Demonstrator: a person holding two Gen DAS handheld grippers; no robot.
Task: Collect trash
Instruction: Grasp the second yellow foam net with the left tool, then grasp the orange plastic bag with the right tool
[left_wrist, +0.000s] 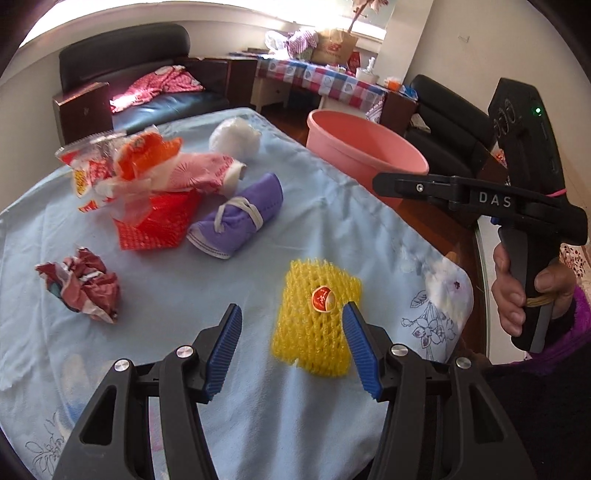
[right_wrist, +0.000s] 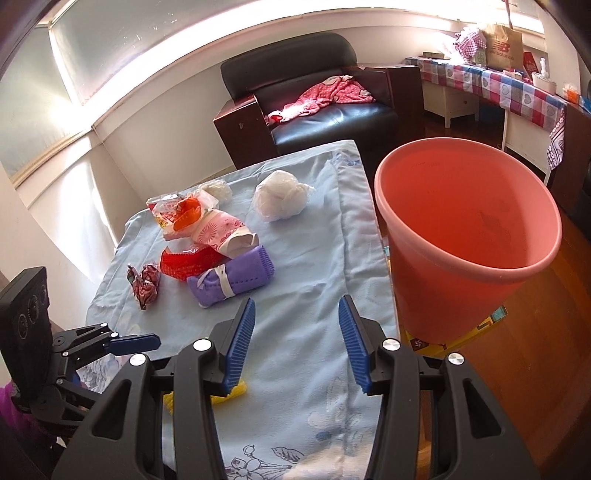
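A yellow foam fruit net (left_wrist: 317, 317) with a red sticker lies on the light blue cloth (left_wrist: 184, 280), just ahead of my open, empty left gripper (left_wrist: 291, 343). Further off lie a crumpled red wrapper (left_wrist: 83, 290), a red mesh bag (left_wrist: 155, 221), a rolled purple cloth (left_wrist: 240, 218), a pink paper cup (left_wrist: 207, 171), clear snack wrappers (left_wrist: 110, 166) and a white plastic ball (left_wrist: 234, 138). My right gripper (right_wrist: 297, 343) is open and empty above the cloth's near edge. The pink bin (right_wrist: 465, 236) stands to its right, empty. The yellow net (right_wrist: 225, 393) peeks from under its left finger.
The pink bin (left_wrist: 364, 151) stands past the table's right edge. A black armchair (right_wrist: 321, 103) with pink clothes sits behind the table. A checkered-cloth desk (right_wrist: 491, 85) stands at the back right. The right gripper's body (left_wrist: 524, 206) hangs at the right of the left wrist view.
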